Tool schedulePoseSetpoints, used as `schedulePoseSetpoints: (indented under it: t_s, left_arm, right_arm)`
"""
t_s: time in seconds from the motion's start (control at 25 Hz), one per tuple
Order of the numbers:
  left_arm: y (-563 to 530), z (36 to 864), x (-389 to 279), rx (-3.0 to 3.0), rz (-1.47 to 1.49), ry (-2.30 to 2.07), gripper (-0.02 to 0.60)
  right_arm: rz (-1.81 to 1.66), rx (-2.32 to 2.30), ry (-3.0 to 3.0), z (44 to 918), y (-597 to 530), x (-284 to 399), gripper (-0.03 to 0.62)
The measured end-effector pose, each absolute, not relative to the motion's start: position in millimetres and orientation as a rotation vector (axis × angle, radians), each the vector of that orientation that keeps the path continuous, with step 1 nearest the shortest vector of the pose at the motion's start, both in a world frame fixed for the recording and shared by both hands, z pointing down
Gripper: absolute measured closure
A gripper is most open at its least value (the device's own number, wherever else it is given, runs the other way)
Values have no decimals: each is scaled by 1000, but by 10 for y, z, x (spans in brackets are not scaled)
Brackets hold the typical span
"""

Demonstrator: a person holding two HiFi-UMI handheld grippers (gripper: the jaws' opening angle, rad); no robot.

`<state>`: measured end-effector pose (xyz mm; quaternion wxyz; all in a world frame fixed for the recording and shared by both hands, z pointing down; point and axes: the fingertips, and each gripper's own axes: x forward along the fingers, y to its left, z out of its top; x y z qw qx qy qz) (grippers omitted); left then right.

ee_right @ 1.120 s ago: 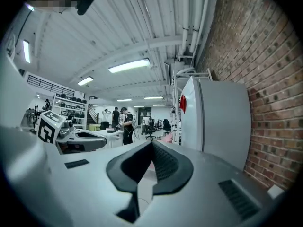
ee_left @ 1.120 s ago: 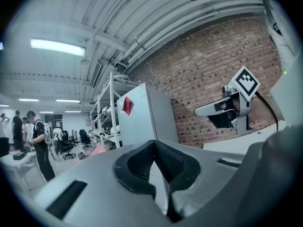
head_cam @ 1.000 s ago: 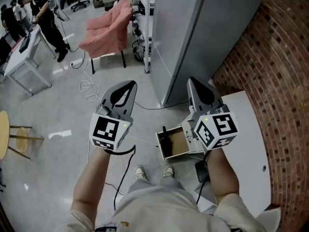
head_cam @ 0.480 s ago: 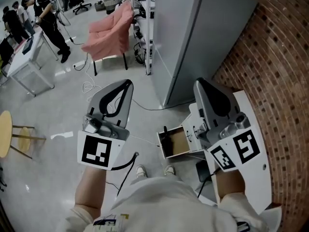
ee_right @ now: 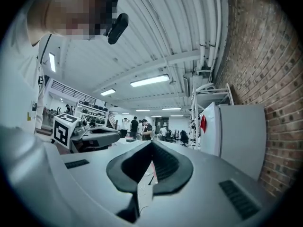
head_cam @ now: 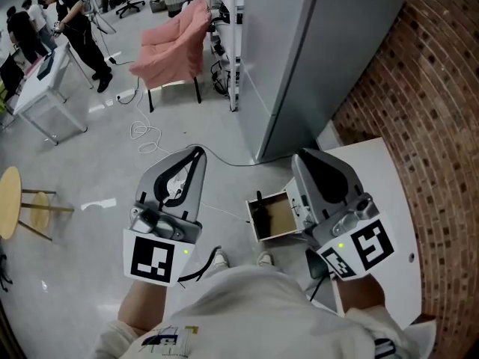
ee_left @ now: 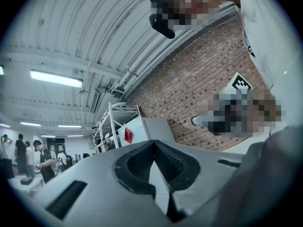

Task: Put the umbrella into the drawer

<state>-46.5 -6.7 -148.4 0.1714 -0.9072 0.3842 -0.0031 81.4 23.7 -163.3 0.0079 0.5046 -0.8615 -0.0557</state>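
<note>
A small drawer (head_cam: 281, 217) stands pulled out of the white cabinet (head_cam: 389, 193) at the right of the head view. A black folded umbrella (head_cam: 260, 216) lies along its outer end. My left gripper (head_cam: 196, 152) hovers over the floor to the left of the drawer, shut and holding nothing. My right gripper (head_cam: 302, 157) is above the drawer's cabinet end, also shut and with nothing in it. In the left gripper view the left gripper (ee_left: 153, 141) has its tips meeting. The right gripper view shows the right gripper (ee_right: 151, 142) the same way.
A tall grey fridge (head_cam: 314, 51) stands just beyond the drawer, against a brick wall (head_cam: 430, 96). A pink chair (head_cam: 176, 43), loose cables (head_cam: 142, 133), a white table (head_cam: 37, 88), a person (head_cam: 78, 28) and a yellow stool (head_cam: 9, 200) are on the floor to the left.
Both grippers have drawn back toward my body and risen, still shut and holding nothing. The drawer stays open with the umbrella in it.
</note>
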Motion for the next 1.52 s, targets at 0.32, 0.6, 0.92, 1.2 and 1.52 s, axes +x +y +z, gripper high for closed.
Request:
schedulePoseSetpoints:
  t_s: [0.32, 0.6, 0.92, 1.2, 1.52]
  left_arm:
    - [-58, -1096, -486, -2643, -55, 1146, 574]
    - [-37, -1054, -387, -2705, -61, 1123, 574]
    - [-11, -1026, -395, -2702, -73, 1126, 574]
    - [-21, -1033, -446, -2716, -63, 1142, 574]
    - [9, -1116, -347, -2713, -51, 1134, 573]
  right_arm:
    - [25, 1539, -2680, -1274, 307, 827, 586]
    - [102, 1559, -2676, -1183, 264, 935, 586]
    - [-73, 1569, -2614, -1257, 277, 884, 586]
    - [-56, 1561, -2636, -1292, 284, 840, 586]
    - [-81, 1567, -2645, -1397, 320, 928, 586]
